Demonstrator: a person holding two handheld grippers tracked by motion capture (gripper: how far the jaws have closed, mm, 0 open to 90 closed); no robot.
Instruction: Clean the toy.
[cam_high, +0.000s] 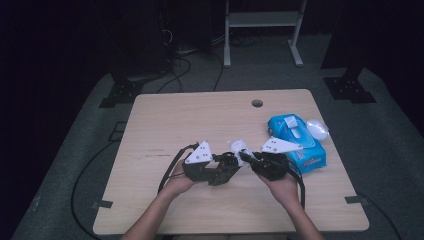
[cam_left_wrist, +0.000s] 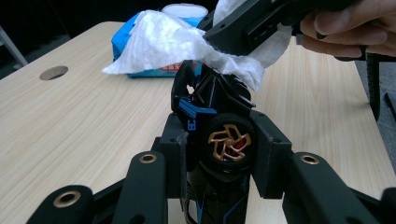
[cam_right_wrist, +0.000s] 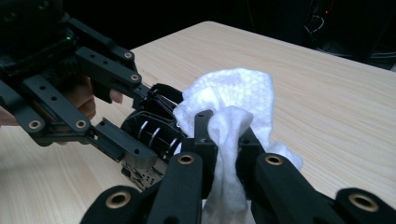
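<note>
Dark floor and black stands ring a pale wooden tabletop (cam_high: 200, 120) in the high view, with a round hole in it near the upper middle of the frame. At lower centre two hands meet: the left tool (cam_high: 226, 169) grips a black toy car (cam_high: 224, 165), and the right tool (cam_high: 243, 154) pinches a white wipe (cam_high: 237, 146) against it. A blue wipes pack (cam_high: 295, 142) lies at right of centre, just beside the right tool. In the left gripper view the left tool (cam_left_wrist: 223, 149) fills the lower half, its jaws narrowed onto the toy car (cam_left_wrist: 219, 116), whose gold-spoked wheel (cam_left_wrist: 229, 142) faces the camera between them. Above, the wipe (cam_left_wrist: 163, 42) drapes over the car's top, held by the right tool entering from the upper right; the wipes pack (cam_left_wrist: 122, 44) sits behind at upper centre. In the right gripper view the right tool (cam_right_wrist: 223, 144) rises from the bottom, jaws closed tight on the wipe (cam_right_wrist: 233, 98), which touches the toy car (cam_right_wrist: 154, 130) held by the left tool at left of frame.
</note>
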